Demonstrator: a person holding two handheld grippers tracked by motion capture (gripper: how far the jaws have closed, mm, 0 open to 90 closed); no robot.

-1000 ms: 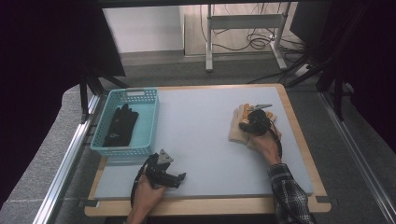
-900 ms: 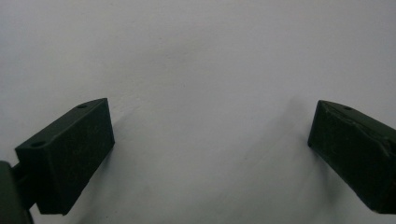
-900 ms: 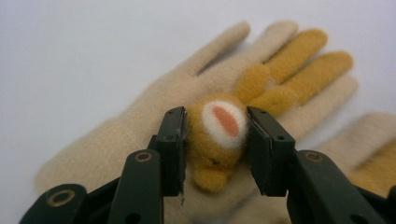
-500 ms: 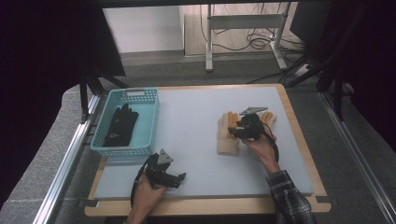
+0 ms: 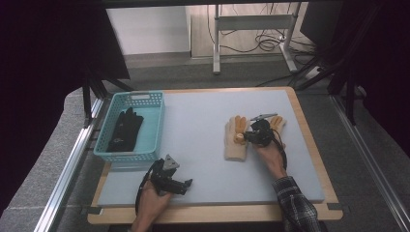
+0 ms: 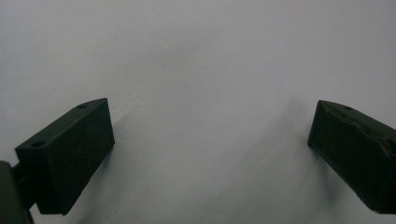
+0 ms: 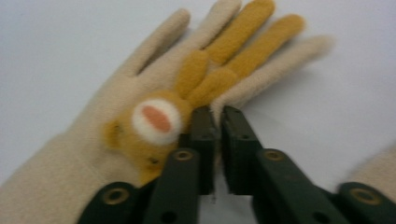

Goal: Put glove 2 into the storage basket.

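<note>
Pinching the beige glove [image 7: 140, 116] at its edge with the right tool [image 5: 251, 135], jaws just closed on fabric, toward the counter's [image 5: 203, 116] right edge; left tool [image 5: 181, 184] idles open near front edge. Next: lift, carry to basket [image 5: 145, 99]

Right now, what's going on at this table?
A person works with a gripper in each hand. The right gripper has its jaws pinched shut on the edge of a beige glove with an orange animal figure, lying flat on the grey table mat; the jaws have just been closing on it. A second beige glove lies beside that hand. The left gripper rests open on the mat. A black glove lies in the blue basket.
</note>
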